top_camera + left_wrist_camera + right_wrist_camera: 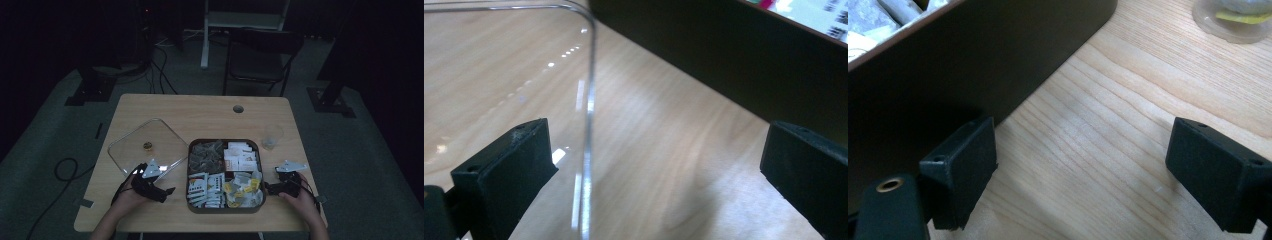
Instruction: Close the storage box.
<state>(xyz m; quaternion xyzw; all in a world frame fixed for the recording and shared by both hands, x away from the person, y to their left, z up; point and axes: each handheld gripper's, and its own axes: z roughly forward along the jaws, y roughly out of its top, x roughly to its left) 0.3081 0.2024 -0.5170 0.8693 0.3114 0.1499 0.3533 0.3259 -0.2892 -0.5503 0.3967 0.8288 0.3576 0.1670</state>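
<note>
Lid (148, 146) of clear plastic is lying flat on the table (210, 112), to the left of the dark tray (224, 174) of tea bags and packets, with its near right corner just beside the left gripper (152, 184). In the left gripper view the rounded edge of the lid (586, 150) is running up between the two black jaws, closer to the left jaw, while the dark wall of the tray (704, 65) is passing on the far right side. These jaws are standing spread wide and are holding nothing. The right gripper (280, 186) is resting at the right side of the tray, also spread open and empty; in its own view the tray wall (973, 65) is standing just beside its left jaw, and a small clear cup (272, 136) is sitting farther away on the table. The left hand is clearly nearer to the lid, so I judge that the pinch on the lid's edge belongs to it.
</note>
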